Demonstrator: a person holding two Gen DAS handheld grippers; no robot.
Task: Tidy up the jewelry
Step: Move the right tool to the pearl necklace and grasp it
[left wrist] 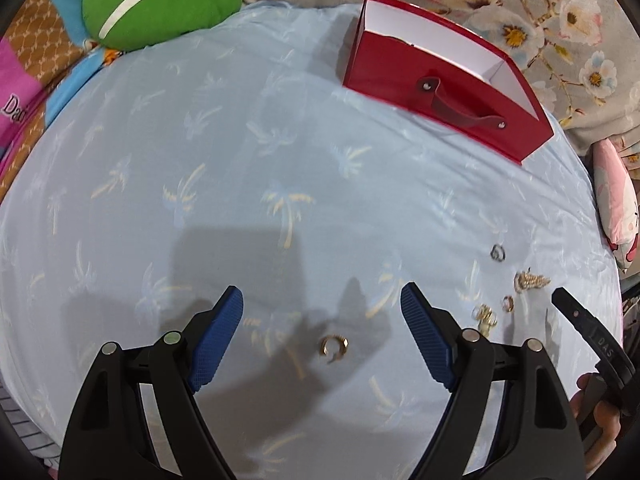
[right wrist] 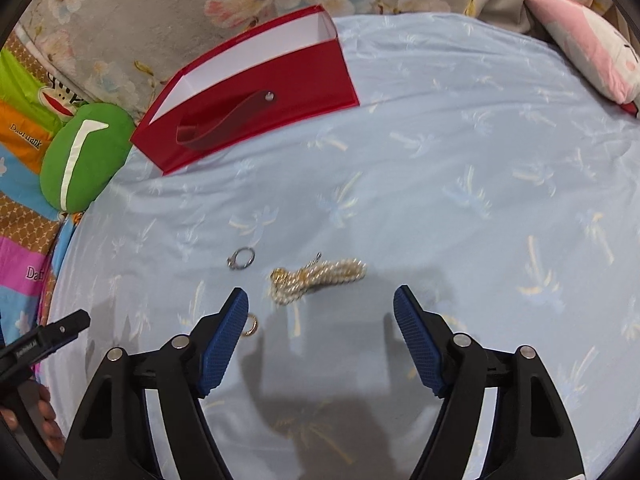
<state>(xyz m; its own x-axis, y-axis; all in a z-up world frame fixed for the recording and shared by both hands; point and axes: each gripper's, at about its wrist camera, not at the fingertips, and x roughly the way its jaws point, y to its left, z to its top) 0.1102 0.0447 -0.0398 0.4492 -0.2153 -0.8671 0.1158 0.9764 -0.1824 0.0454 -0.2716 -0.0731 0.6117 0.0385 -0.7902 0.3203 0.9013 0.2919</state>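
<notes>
Jewelry is lying scattered on the blue bed sheet (left wrist: 240, 168), and I am holding both tools above it with nothing gripped. My left fingers (left wrist: 322, 308) are standing spread wide, released, and a gold ring (left wrist: 334, 347) is sitting on the sheet right between them, slightly nearer my side than the tips, so I judge a short drop and a squeeze would take it. My right fingers (right wrist: 321, 308) are equally released, and the pearl strand (right wrist: 318, 278) is lying just ahead of the tips, bunched up, its long axis running left to right across my gap, a little left of centre.

Counting pieces: one pearl strand, one silver ring (right wrist: 241, 259) beyond my right tool's left pad, one small gold ring (right wrist: 250, 325) partly hidden behind that pad, one gold ring under my left tool, and one gold cluster (left wrist: 485, 317) I cannot make out clearly. One red box (right wrist: 256, 92) is standing open at the far edge of the sheet, well apart from every piece; both hands look about equally far from it.
</notes>
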